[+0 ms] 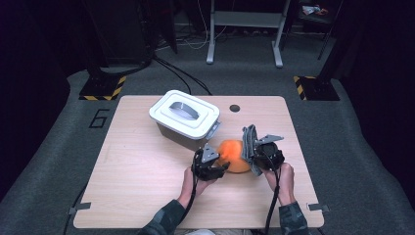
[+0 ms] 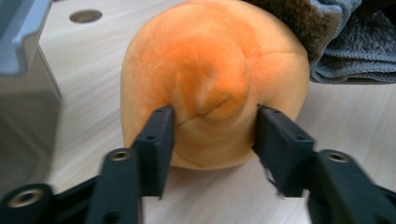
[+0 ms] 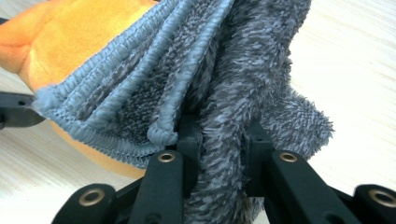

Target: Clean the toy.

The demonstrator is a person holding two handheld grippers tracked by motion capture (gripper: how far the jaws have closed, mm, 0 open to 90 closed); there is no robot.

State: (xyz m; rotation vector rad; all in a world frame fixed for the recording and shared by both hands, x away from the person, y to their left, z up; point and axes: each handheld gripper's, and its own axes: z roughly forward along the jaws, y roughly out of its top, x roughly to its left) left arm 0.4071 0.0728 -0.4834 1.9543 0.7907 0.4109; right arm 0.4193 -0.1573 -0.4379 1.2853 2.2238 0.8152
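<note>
While my right gripper (image 3: pixel 219 140) clamps the grey cloth (image 3: pixel 224 70) against the orange plush (image 2: pixel 215 79) mid-table, my left gripper (image 2: pixel 212 135) brackets the plush unclenched; next, I judge, comes wiping.

The orange plush ball (image 2: pixel 215 79) is covered in a soft, short-piled fabric with a matt, velvety nap and stitched seams. The grey towel (image 3: pixel 224 70) is seen to be thick terry cloth, fluffy and rough, with a ribbed, overlocked hem. The table (image 1: pixel 147 186) is finished in pale wood-grain laminate, smooth and matt. The lidded container (image 1: pixel 185 117) is made of smooth white and grey plastic with a faint sheen. The fingers (image 2: pixel 156 140) are formed of matt black plastic, fitted with metal screws.
</note>
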